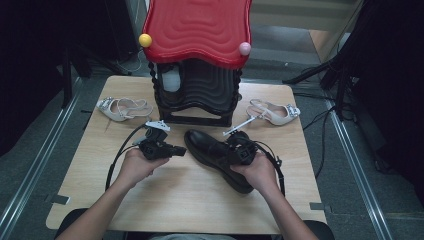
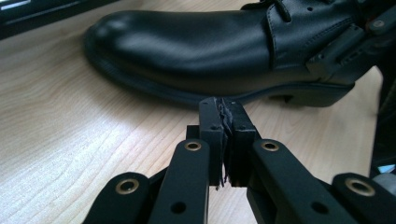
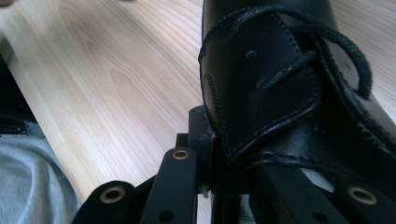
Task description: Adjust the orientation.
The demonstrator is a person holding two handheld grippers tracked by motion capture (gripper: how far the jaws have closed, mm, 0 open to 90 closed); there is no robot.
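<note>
Black leather lace-up shoe (image 1: pixel 216 156) lying on the wooden surface (image 1: pixel 90 165) at centre frame in the high view, toe toward the upper left, heel toward the lower right. Right hand-held gripper (image 1: pixel 240 148) clamped on the shoe's laced upper, leather pinched between the jaws in the right gripper view. Left hand-held gripper (image 2: pixel 225 116) clenched on nothing, jaws pressed together just short of the shoe's sole edge, left of the toe in the high view. Behind, a red-roofed black rack (image 1: pixel 197 60); a pale slingback sandal (image 1: pixel 124 108) at its left, another sandal (image 1: pixel 274 113) at its right.
</note>
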